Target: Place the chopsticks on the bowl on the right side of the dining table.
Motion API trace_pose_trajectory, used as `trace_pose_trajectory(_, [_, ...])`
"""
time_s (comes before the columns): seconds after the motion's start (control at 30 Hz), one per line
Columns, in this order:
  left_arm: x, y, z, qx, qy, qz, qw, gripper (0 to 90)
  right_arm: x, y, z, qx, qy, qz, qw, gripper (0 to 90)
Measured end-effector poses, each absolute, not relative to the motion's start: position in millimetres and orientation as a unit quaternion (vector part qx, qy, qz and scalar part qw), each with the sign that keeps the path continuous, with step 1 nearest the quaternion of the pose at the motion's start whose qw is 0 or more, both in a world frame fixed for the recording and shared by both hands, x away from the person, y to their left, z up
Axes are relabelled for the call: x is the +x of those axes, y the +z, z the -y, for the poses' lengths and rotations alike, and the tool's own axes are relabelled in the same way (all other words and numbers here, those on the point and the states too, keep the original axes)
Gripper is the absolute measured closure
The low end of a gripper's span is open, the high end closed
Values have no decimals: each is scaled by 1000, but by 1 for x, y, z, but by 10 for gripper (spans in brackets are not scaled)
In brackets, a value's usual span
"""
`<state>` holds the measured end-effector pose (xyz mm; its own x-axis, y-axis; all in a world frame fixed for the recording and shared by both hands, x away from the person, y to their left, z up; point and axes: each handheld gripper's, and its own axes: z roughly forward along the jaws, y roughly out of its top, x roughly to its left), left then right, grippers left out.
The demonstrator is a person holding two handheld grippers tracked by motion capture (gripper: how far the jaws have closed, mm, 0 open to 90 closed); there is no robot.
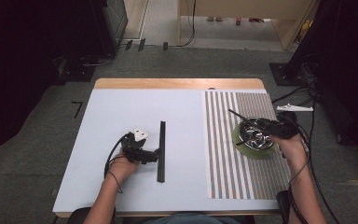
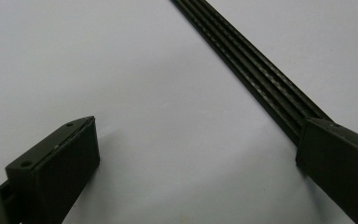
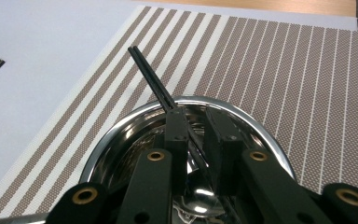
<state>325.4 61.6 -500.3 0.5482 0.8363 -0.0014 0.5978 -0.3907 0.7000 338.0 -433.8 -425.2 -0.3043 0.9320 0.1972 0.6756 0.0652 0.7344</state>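
Desk: pale blue top [image 1: 121, 140] with a wooden far edge, standing on grey carpet; a striped placemat [image 1: 223, 154] covers its right half.
Right tool: right tool [image 3: 196, 122], seen right of centre in the high view [image 1: 261, 125], has its jaws drawn nearly together on a pair of black chopsticks [image 3: 150, 77]. The sticks run along the left jaw and point to the upper left of the right gripper view.
Bowl: a shiny steel bowl [image 3: 121, 128] on a green base lies directly under the right tool, on the placemat.
Left tool: left tool [image 2: 196, 154], at lower left of centre in the high view [image 1: 145, 155], stands wide open. One jaw touches a long black ribbed strip [image 2: 251, 70]; the other rests apart on bare desk.
Step in hand: judged as settling the chopsticks at the bowl. Keep both sticks parallel and lower slowly so the tips do not skid on the steel.
Open room: the placemat beyond the bowl is free in the high view, and bare desk lies between strip and placemat. The bowl sits near the desk's right edge, so sideways moves should go toward the middle.
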Motion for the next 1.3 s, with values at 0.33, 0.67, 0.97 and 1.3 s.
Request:
trace_pose_trajectory(0.33, [325, -500, -62, 814, 180, -440, 333, 0, 352, -430, 426, 557, 371, -725, 166, 900])
trace_pose_trajectory(0.67, [325, -500, -62, 814, 180, -440, 333, 0, 360, -433, 422, 560, 365, -725, 162, 900])
trace_pose_trajectory(0.97, [325, -501, -62, 814, 182, -440, 334, 0, 365, -437, 421, 559, 359, -730, 157, 900])
trace_pose_trajectory(1.3, [324, -501, -62, 813, 182, -441, 334, 0, 365, -437, 417, 553, 359, -737, 151, 900])
